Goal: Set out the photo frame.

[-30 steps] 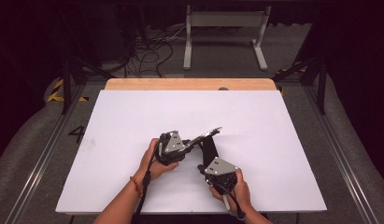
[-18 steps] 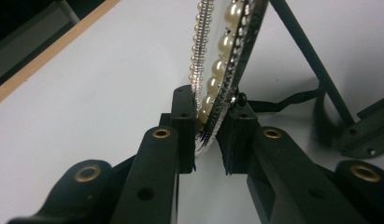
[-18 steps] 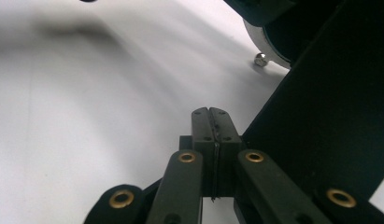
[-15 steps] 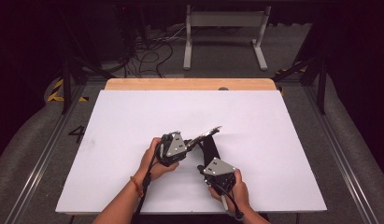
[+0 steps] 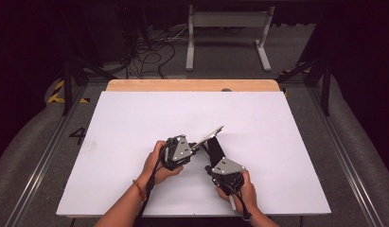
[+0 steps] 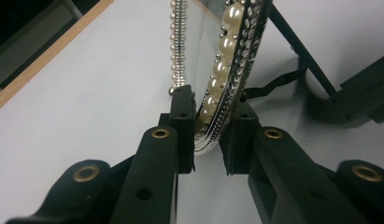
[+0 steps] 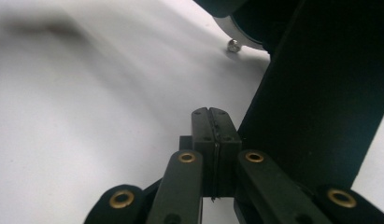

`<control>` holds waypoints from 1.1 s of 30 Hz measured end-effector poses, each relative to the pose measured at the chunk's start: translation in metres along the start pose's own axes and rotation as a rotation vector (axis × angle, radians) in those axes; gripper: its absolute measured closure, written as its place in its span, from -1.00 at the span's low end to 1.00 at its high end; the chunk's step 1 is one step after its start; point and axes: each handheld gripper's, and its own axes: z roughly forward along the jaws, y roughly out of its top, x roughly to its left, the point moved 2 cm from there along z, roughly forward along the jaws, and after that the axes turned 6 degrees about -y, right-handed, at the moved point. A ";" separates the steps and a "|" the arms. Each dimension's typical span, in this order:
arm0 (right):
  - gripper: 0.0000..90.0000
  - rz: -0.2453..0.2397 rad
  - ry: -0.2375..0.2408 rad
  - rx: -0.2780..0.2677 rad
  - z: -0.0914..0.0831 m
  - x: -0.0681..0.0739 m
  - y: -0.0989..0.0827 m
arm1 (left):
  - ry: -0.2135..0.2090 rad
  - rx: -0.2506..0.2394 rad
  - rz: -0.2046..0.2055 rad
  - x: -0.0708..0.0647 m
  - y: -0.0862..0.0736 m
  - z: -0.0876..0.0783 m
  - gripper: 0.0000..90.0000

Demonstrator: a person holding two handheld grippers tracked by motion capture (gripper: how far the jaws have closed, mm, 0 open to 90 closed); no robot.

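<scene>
Jaws of the left gripper (image 6: 208, 140) pinch the pearl-edged frame (image 6: 227, 70); the right gripper (image 7: 212, 140) is pressed together.

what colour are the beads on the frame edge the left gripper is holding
Cream-white pearl beads set in a silver studded frame rim, clearest in the left gripper view.

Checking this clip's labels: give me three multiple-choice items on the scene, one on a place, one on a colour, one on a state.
1. Where is the frame's edge?
A between the left gripper's jaws
B on the floor
C on a shelf

2. What colour are the frame's big beads?
A red
B pearl white
C green

3. How do the right gripper's jaws stand?
A wide open
B shut
C around a cup

Key:
1 A, the left gripper's jaws, which have just been closing, clamp the frame's edge.
2 B, pale pearls line it.
3 B, the pads meet.
</scene>
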 end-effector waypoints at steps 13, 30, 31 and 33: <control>1.00 0.012 0.012 0.004 -0.004 -0.014 -0.002 | -0.004 -0.021 0.012 -0.002 0.004 -0.003 0.75; 1.00 0.016 -0.017 0.007 -0.004 -0.024 -0.005 | 0.007 -0.031 0.031 -0.006 0.007 -0.001 0.75; 1.00 0.016 -0.017 0.007 -0.004 -0.024 -0.005 | 0.009 -0.032 0.034 -0.007 0.007 -0.001 0.75; 1.00 0.017 -0.021 0.006 -0.003 -0.026 -0.005 | 0.011 -0.037 0.041 -0.008 0.009 -0.001 0.75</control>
